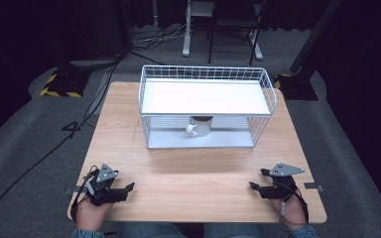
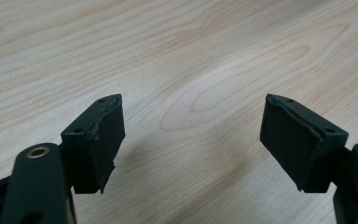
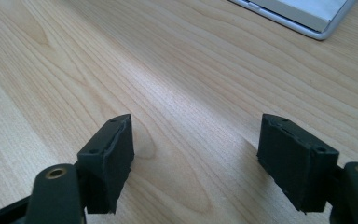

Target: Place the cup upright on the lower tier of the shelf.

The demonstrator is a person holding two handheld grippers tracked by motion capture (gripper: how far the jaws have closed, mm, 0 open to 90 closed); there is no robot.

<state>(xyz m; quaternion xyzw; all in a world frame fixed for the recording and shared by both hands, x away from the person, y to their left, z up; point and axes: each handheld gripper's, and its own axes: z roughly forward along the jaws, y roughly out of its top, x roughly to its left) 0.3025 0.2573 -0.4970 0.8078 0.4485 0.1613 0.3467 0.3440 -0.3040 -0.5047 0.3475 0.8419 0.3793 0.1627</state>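
A white wire rack [image 1: 207, 106] with two shelves stands at the back middle of the wooden table [image 1: 178, 163]. On its lower shelf sits a white mug [image 1: 199, 126], handle toward the front left. My left gripper [image 1: 127, 190] rests near the table's front left corner, jaws open and empty; in the left gripper view its gripper [image 2: 192, 128] spreads wide over bare wood. My right gripper [image 1: 258, 181] rests near the front right corner, also open and empty, and the right gripper view shows it [image 3: 196, 144] over bare wood with the rack's base corner [image 3: 303, 16] at the top right.
A cable [image 1: 44, 153] trails off the table's left side across the grey carpet. Behind the table stand a desk frame's legs [image 1: 186, 34] and stands with yellow-black bases [image 1: 59, 84]. Open wood lies between the grippers and the rack.
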